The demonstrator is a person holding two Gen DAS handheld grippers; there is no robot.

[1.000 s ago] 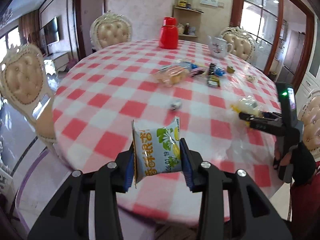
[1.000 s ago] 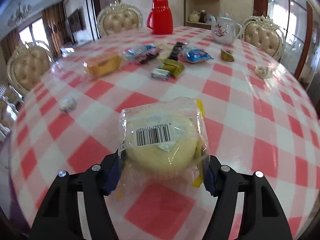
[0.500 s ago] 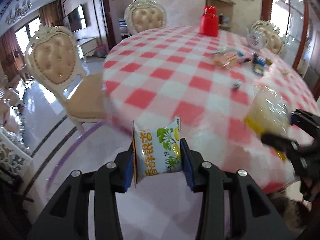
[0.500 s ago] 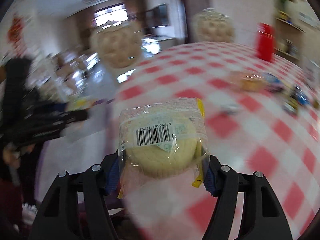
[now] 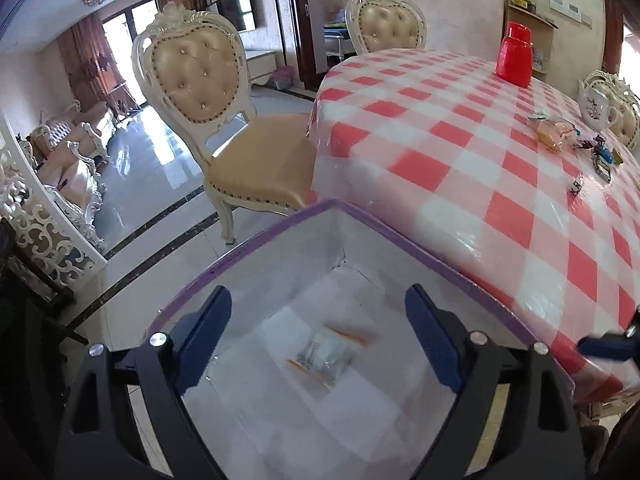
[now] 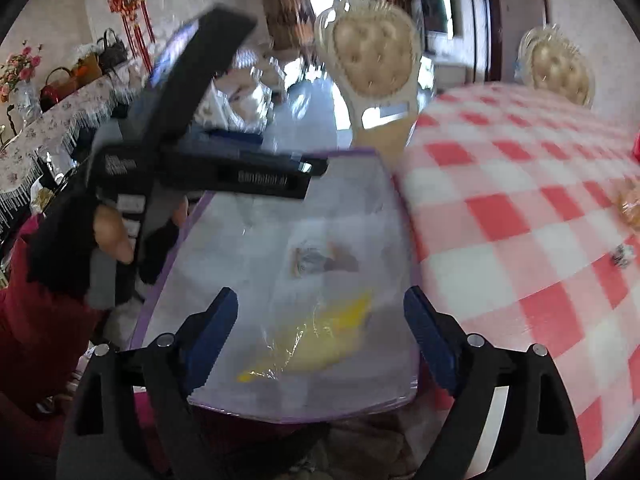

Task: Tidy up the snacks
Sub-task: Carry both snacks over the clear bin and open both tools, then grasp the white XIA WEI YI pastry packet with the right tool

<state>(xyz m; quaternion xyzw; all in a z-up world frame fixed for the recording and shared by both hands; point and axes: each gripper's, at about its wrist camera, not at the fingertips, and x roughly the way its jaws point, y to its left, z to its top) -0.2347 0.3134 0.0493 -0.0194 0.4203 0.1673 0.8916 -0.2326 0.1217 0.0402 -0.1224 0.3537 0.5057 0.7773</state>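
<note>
Where the red-and-white checked round surface (image 5: 460,152) ends: purple-rimmed white box (image 5: 280,236), set just beside the edge and lower. Inside on the floor of the box, clear-wrapped silvery snack packet (image 5: 326,356); yellow cake in clear wrap (image 6: 320,340), blurred, over the box interior. Left gripper (image 5: 320,344) spread wide, holding nothing, above the box. Right gripper (image 6: 320,336) likewise parted, nothing between the pads. Remaining loose snack packets (image 5: 576,148) grouped far across the surface near a red plastic jug (image 5: 515,56).

Cream tufted chair (image 5: 224,120) on glossy tiled floor (image 5: 160,168).
</note>
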